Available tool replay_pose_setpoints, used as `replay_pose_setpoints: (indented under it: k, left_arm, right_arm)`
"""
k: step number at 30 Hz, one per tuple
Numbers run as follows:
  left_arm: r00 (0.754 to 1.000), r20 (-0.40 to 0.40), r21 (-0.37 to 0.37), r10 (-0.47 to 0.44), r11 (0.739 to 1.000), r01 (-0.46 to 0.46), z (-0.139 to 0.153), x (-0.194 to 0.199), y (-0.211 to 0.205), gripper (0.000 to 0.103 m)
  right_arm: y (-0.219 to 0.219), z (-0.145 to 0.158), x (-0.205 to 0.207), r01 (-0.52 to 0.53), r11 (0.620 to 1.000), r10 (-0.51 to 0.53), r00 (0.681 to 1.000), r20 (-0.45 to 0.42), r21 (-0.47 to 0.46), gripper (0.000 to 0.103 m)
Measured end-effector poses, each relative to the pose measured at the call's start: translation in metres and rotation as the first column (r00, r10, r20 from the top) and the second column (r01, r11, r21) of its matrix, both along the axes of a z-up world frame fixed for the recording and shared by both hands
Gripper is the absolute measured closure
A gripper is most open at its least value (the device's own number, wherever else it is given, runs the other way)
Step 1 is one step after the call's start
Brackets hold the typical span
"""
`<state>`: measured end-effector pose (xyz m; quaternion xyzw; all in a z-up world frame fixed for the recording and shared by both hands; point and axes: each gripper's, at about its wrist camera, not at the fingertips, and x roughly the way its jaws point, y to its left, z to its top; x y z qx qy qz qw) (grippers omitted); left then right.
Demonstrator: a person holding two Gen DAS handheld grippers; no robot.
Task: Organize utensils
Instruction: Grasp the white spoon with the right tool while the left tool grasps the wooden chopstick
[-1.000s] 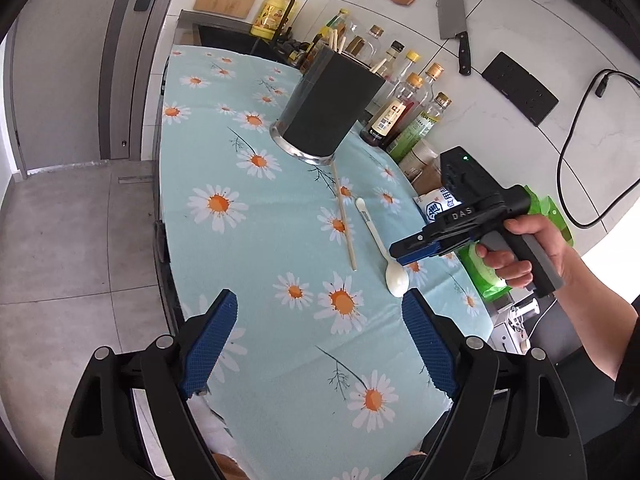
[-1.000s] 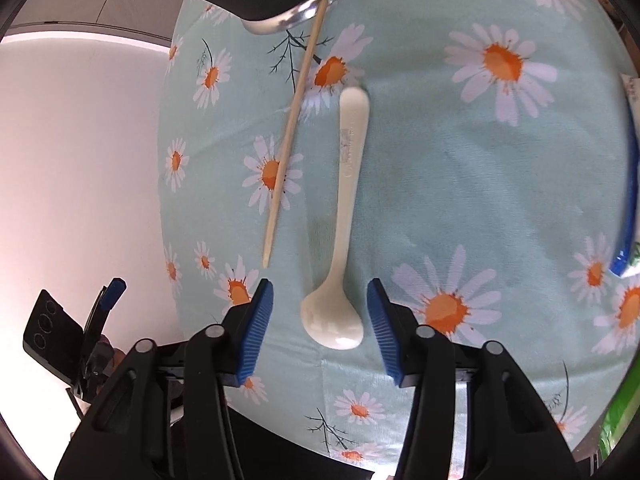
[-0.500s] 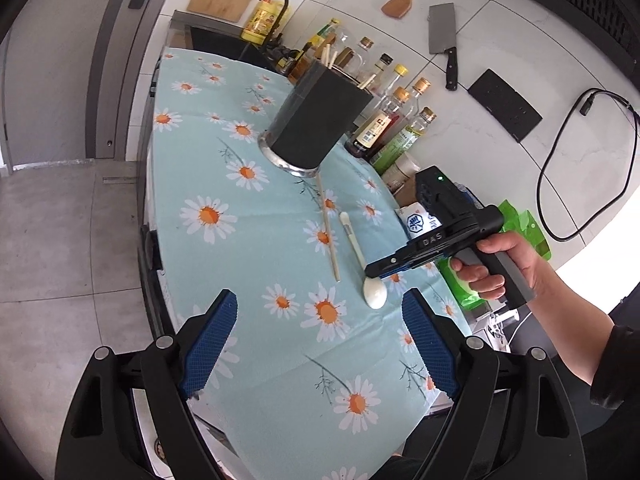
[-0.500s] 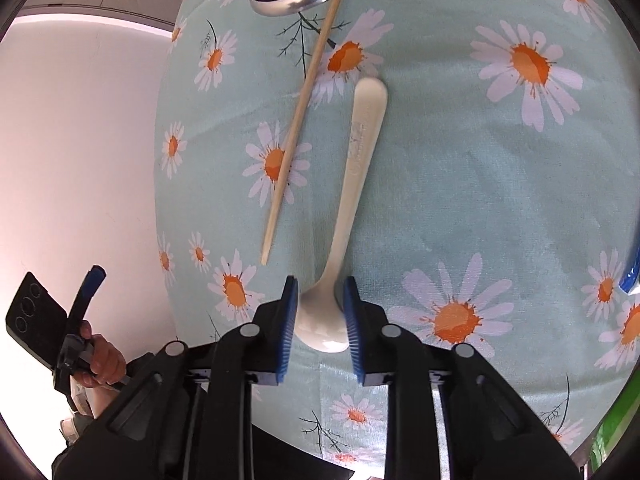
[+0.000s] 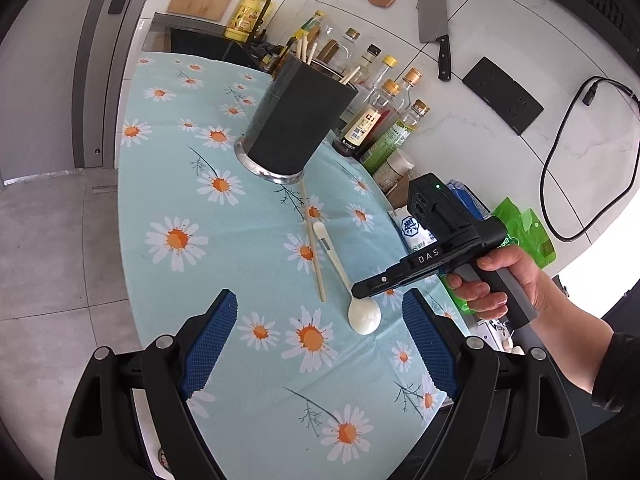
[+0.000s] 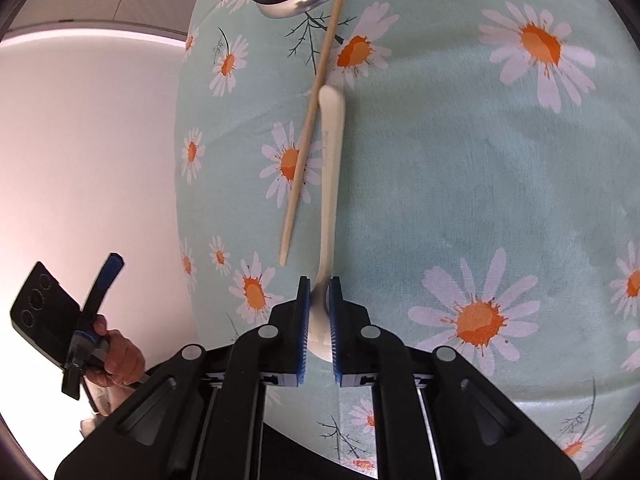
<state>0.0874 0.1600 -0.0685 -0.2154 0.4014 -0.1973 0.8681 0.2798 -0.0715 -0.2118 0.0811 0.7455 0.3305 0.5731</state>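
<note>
Right gripper (image 6: 319,296) just closed, pinching white spoon (image 6: 330,184) at bowl; left gripper (image 5: 320,332) spread, empty.

The utensil holder (image 5: 298,124) stands on the tablecloth (image 5: 180,184); chopsticks (image 5: 306,49) stand in it; a single chopstick (image 5: 314,246) lies on the cloth with its far end at the holder's base; the spoon (image 5: 344,280) lies just right of that chopstick, its handle pointing toward the holder; bottles (image 5: 384,120) stand right of the holder; a cleaver (image 5: 434,28) hangs on the wall behind them.
</note>
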Motion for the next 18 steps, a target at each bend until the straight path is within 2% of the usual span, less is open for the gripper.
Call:
replay_pose_setpoints:
  k: [5, 9, 13, 18]
  left_arm:
    - [1.0, -0.022, 0.002, 0.003, 1.0, -0.003, -0.006, 0.009, -0.01, 0.02]
    - [1.0, -0.029, 0.009, 0.01, 1.0, -0.01, -0.009, 0.017, -0.015, 0.02]
    - [0.999, -0.035, 0.023, 0.014, 1.0, -0.014, -0.011, 0.026, -0.021, 0.02]
    - [0.998, -0.069, 0.082, 0.013, 0.997, -0.007, -0.017, 0.043, -0.034, 0.02]
  right_arm:
    - [-0.018, -0.002, 0.0, 0.061, 0.993, -0.056, 0.997, -0.048, 0.097, 0.097]
    - [-0.031, 0.002, 0.001, 0.082, 0.987, -0.075, 0.996, -0.052, 0.14, 0.098]
    - [-0.045, 0.013, 0.006, 0.089, 0.981, -0.083, 0.996, -0.038, 0.173, 0.098]
    - [-0.061, 0.035, 0.008, 0.084, 0.976, -0.087, 0.996, 0.008, 0.203, 0.098]
